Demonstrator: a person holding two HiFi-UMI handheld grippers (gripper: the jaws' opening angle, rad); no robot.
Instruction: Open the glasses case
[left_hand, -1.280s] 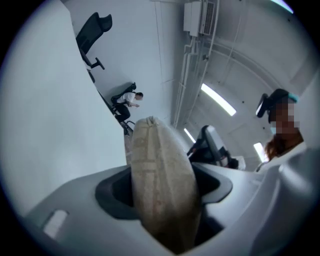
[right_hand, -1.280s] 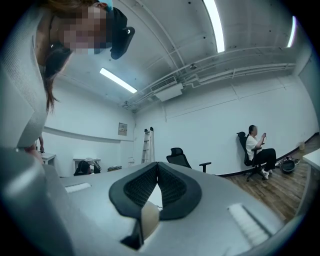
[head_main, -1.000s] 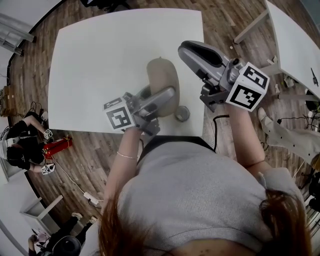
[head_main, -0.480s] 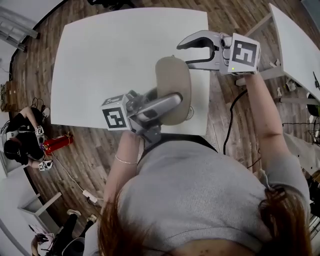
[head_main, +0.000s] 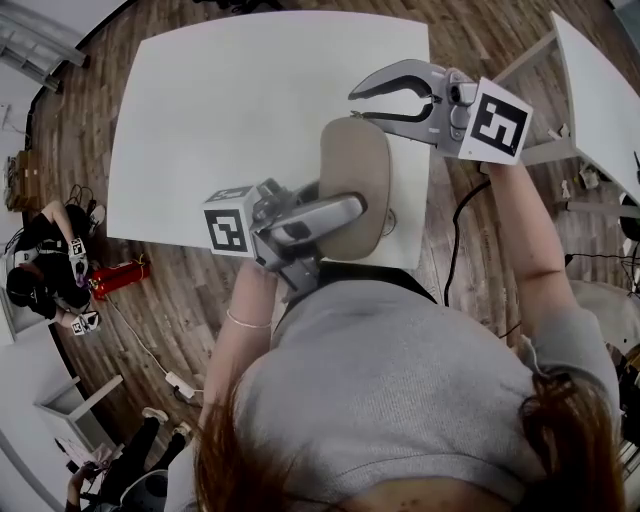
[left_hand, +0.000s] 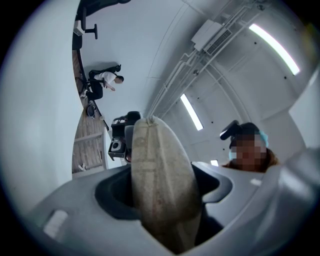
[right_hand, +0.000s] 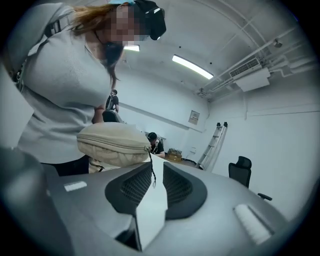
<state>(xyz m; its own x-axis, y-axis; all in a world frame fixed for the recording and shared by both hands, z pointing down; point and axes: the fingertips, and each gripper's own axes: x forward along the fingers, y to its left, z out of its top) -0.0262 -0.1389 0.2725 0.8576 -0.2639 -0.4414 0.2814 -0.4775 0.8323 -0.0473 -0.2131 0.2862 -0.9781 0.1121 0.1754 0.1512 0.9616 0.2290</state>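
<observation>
My left gripper (head_main: 338, 214) is shut on the beige zip-up glasses case (head_main: 355, 178) and holds it in the air over the near edge of the white table (head_main: 230, 100). In the left gripper view the case (left_hand: 160, 185) stands on edge, wedged between the pads. My right gripper (head_main: 362, 106) is at the case's far end, its jaws closing. In the right gripper view the case (right_hand: 112, 142) lies just ahead, and its thin dark zipper pull (right_hand: 152, 172) hangs in the narrow gap of my right gripper (right_hand: 152, 182). The pads do not press on the pull.
A small round grey object (head_main: 388, 222) peeks out below the case at the table's near edge. A second white table (head_main: 600, 90) stands at the right. A dark cable (head_main: 455, 240) runs over the wooden floor. A person (head_main: 40, 270) and a red cylinder (head_main: 115, 278) are at the left.
The left gripper has lifted the case up off the table. The right gripper has swung from the case's right side to its far end and rolled, its jaws opening wide, then narrowing.
</observation>
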